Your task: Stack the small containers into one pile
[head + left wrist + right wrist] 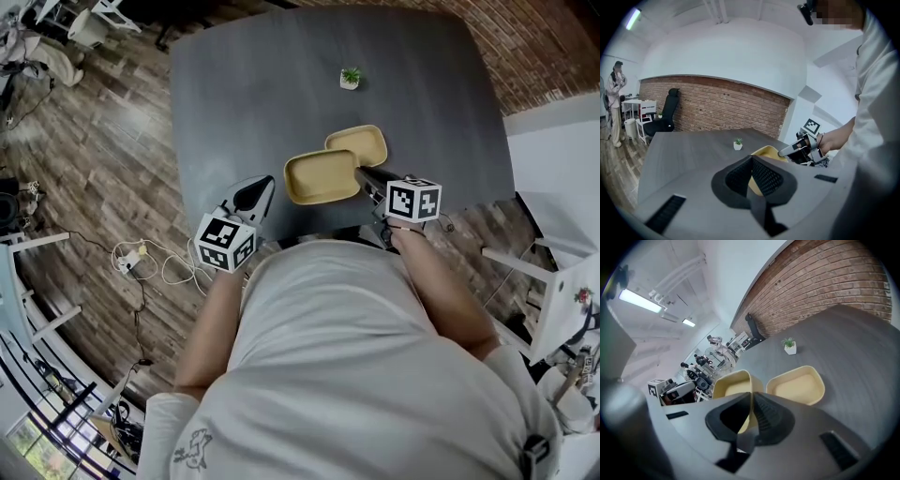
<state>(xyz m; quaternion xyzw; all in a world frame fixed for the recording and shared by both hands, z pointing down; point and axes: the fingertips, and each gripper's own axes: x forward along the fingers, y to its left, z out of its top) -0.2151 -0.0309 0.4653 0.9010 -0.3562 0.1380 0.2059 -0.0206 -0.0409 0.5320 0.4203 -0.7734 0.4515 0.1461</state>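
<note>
At left, left gripper (263,187): jaws clenched together with nothing between them, over the front left of the dark table (244,94), just beside the near tan container (317,178). Near tan container: front middle of the table, its back corner meeting the far tan container (360,143). Right gripper (359,174): clamped on the near tan container's right wall. Small potted plant (350,79): farther back, well apart.
</note>
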